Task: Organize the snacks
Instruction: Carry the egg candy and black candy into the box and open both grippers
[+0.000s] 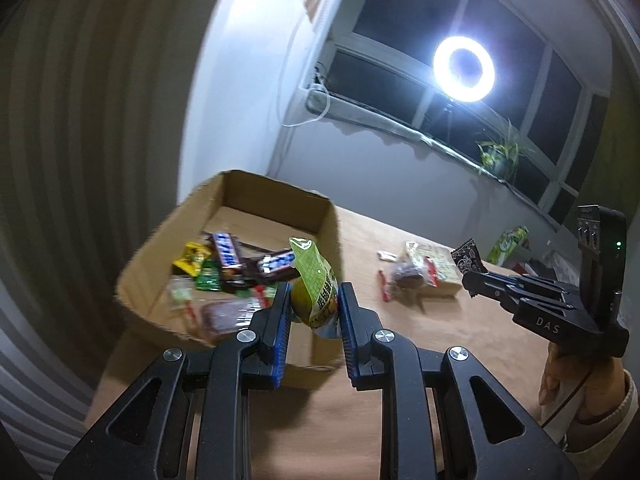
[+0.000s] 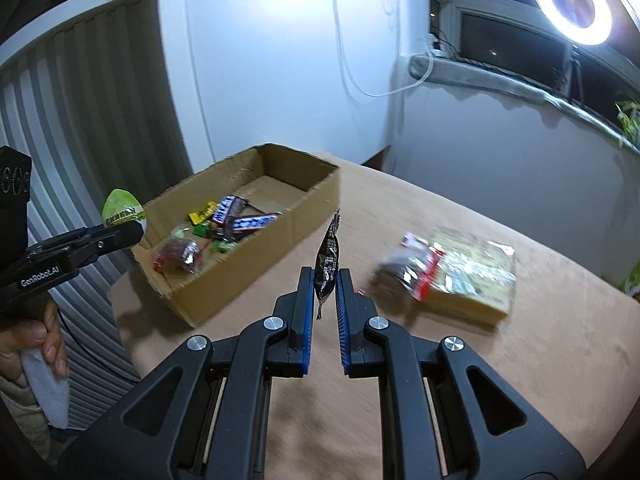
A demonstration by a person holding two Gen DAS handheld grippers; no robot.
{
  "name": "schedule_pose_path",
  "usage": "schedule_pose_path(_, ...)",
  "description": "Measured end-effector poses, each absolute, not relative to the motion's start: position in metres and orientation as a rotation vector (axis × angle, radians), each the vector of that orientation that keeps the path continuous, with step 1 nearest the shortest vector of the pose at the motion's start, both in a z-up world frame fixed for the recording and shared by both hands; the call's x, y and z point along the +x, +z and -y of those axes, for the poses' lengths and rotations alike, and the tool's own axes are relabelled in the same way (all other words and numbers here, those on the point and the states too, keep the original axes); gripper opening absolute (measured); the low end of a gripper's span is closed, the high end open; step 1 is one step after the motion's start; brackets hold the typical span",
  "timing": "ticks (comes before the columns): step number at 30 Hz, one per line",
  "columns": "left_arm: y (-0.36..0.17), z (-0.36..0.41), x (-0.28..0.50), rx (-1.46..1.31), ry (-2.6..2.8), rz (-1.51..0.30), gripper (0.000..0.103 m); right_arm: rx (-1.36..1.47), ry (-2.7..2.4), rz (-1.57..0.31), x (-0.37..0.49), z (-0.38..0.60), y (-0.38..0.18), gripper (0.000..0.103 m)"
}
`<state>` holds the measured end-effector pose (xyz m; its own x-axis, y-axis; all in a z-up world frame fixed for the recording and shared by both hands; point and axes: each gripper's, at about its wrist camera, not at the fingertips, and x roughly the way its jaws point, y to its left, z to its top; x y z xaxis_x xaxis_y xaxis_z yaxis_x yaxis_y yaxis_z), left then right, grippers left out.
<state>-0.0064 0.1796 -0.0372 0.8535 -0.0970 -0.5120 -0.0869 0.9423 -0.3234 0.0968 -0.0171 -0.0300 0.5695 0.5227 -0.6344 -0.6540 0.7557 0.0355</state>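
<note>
Carry step. My left gripper (image 1: 312, 306) clamps the green packet (image 1: 316, 280) just short of the cardboard box (image 1: 160, 256); my right gripper (image 2: 325, 280) pinches the black sachet (image 2: 328, 260) beside it. Next, I judge: reach over the rim, release.

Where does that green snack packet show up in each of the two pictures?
Left wrist view: the green snack packet stands low in the centre, pinched in the left tongs, just in front of the cardboard box.
Right wrist view: it peeks out at the left edge, above the left tongs' tips.
Shared landmark: the cardboard box, also the ring light.
</note>
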Motion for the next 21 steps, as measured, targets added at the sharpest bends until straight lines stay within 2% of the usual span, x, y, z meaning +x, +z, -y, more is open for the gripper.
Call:
schedule_pose_path(11,-0.052,-0.218,-0.005,-0.399,0.042,-0.561,0.021,-0.282,0.809,-0.662,0.105,-0.063,-0.033,0.011)
schedule_pose_path(21,-0.059,-0.234,0.028,-0.4,0.004,-0.572,0.021,-0.304,0.865,-0.63,0.144,-0.119,-0.039,0.011)
